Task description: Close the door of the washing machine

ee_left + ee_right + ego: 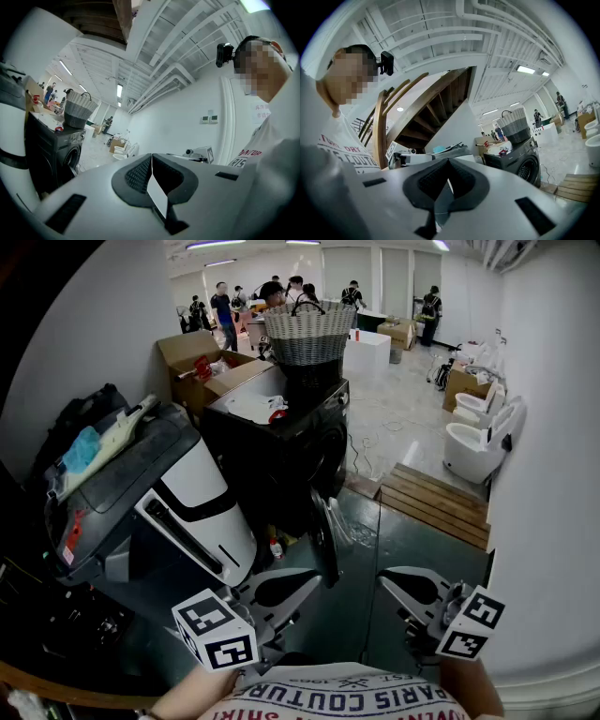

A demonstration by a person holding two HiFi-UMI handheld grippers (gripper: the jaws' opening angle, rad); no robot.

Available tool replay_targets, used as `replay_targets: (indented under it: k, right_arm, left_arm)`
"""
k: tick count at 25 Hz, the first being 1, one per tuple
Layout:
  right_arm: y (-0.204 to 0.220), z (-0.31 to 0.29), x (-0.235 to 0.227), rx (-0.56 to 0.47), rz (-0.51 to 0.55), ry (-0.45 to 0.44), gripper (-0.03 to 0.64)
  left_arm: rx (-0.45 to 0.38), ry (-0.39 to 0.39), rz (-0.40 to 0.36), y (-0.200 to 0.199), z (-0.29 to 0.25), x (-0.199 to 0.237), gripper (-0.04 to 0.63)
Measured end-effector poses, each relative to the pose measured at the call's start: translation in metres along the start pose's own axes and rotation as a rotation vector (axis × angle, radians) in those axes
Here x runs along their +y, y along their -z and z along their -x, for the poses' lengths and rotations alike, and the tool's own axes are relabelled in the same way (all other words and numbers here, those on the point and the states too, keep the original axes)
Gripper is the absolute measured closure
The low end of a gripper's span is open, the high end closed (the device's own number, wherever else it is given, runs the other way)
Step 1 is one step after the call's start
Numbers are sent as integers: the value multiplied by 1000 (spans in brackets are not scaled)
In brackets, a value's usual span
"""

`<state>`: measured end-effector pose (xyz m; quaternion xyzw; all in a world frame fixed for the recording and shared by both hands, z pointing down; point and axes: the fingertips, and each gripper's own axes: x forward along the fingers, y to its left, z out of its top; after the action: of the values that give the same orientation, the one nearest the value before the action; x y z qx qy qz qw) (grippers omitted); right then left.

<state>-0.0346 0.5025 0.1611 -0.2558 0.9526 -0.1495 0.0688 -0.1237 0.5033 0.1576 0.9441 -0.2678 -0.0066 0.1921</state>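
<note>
left gripper (151, 156): jaws pressed together, empty | right gripper (448, 161): jaws together, empty | washing machine (291, 451): stood at 12 o'clock, apart from both grippers | door (325, 535): swung open toward 6 o'clock

Large indoor test hall or workshop, probably not a home. A black front-loading washing machine (298, 448) stands free on the pale polished floor (398, 409). White ceramic toilets (476, 435) line one wall beside open brown cardboard boxes (199, 360). Standing people (223, 307) gather under long ceiling strip lights (215, 245).
</note>
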Motion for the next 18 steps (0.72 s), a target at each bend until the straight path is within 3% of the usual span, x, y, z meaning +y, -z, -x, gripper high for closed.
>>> replay_targets:
  k: [9, 18]
  right_arm:
    - [19, -5, -36, 14, -64, 25, 595]
    - [60, -48, -103, 99, -173, 100, 594]
  left_arm:
    - [33, -12, 58, 18, -20, 29, 566]
    - [103, -37, 137, 41, -47, 107, 566]
